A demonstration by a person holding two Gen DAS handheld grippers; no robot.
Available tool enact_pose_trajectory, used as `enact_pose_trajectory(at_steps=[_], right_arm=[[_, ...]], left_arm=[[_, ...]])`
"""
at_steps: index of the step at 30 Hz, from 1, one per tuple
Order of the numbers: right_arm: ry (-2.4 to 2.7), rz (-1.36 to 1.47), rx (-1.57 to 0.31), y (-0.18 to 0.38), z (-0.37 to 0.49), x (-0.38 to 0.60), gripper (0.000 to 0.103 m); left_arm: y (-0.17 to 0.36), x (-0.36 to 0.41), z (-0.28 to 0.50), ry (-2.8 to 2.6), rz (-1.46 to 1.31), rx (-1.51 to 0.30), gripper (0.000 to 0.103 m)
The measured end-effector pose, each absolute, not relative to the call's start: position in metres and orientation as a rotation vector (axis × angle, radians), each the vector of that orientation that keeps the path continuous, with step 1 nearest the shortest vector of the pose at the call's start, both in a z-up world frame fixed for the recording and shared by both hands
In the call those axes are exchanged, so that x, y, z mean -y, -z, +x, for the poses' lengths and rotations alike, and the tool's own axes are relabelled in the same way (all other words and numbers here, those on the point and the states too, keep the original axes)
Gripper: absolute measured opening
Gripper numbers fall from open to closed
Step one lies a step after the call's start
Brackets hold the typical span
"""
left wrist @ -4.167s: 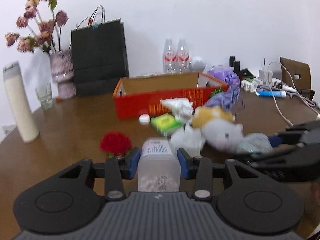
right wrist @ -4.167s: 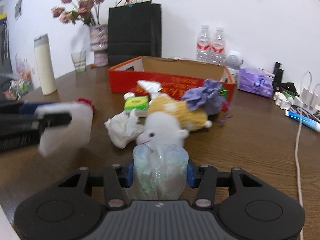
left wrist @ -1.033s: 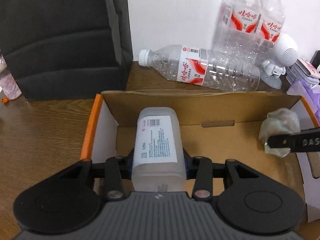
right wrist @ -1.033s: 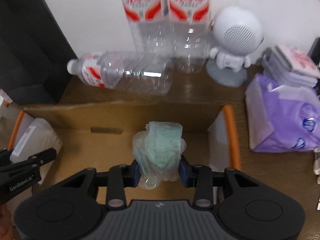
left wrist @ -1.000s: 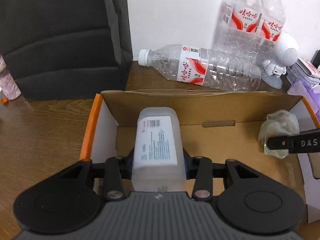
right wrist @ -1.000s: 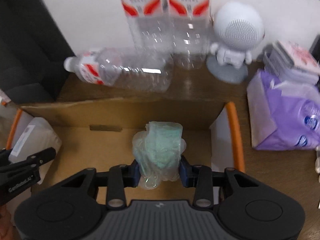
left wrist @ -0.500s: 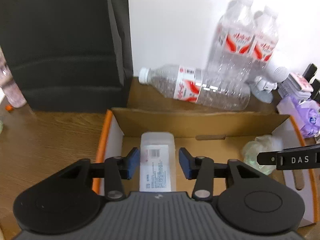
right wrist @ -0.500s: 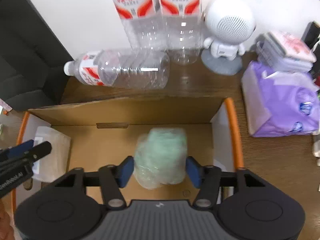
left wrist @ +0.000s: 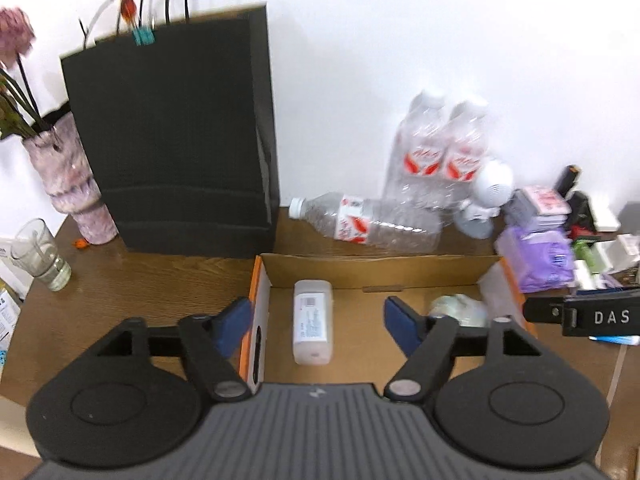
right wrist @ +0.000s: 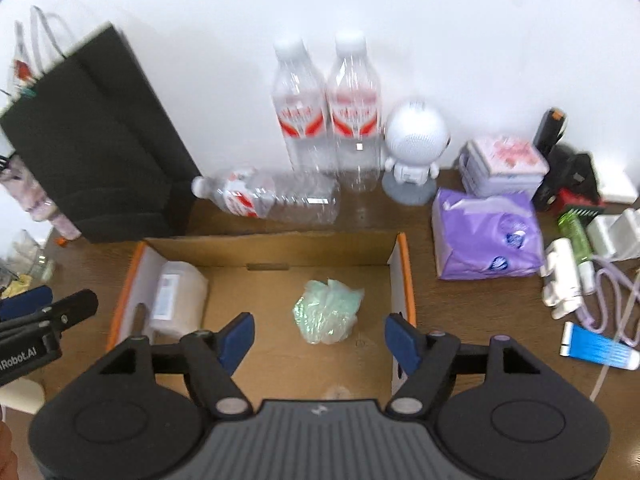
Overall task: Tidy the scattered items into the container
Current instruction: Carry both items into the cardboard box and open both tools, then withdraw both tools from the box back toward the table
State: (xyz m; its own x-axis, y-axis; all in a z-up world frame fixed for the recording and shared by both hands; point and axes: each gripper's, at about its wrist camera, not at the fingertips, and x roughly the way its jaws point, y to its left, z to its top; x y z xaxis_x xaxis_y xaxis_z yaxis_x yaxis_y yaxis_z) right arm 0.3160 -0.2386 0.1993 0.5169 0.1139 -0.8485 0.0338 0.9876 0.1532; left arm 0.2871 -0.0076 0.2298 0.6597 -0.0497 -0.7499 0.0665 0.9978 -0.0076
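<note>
Opening over the orange-edged cardboard box (left wrist: 256, 280), both grippers, left gripper (left wrist: 316, 320) and right gripper (right wrist: 316, 336), hold nothing; white plastic canister (left wrist: 313, 326) lies lower centre, crumpled greenish plastic bag (right wrist: 326, 312) probably rests flat mid-frame. Lift clear without snagging walls.

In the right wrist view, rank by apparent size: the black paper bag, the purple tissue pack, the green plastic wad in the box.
1. black paper bag
2. purple tissue pack
3. green plastic wad

Fisheye distortion makes true sizes unsure; the ranking holds for looks only.

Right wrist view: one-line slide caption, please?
Right gripper opening above the cardboard box, green plastic bundle lying released inside.
</note>
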Motion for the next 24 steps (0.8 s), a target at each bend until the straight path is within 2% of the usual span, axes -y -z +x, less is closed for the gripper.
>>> enact_pose_trajectory(at_steps=[5, 10, 17, 24], right_arm=[[-0.061, 0.129, -0.965, -0.236, 0.281, 0.231, 0.083], [-0.079, 0.117, -0.940, -0.246, 0.257, 0.225, 0.084], [-0.101, 0.150, -0.880, -0.224, 0.232, 0.221, 0.085], [-0.123, 0.136, -0.720, -0.189, 0.192, 0.215, 0.086]], left_arm=[[-0.255, 0.015, 0.254, 0.089, 0.033, -0.815, 0.092], [-0.259, 0.014, 0.231, 0.090, 0.020, -0.784, 0.102], [-0.233, 0.005, 0.208, 0.090, -0.043, -0.725, 0.103], [-0.194, 0.009, 0.166, 0.086, 0.042, -0.526, 0.103]])
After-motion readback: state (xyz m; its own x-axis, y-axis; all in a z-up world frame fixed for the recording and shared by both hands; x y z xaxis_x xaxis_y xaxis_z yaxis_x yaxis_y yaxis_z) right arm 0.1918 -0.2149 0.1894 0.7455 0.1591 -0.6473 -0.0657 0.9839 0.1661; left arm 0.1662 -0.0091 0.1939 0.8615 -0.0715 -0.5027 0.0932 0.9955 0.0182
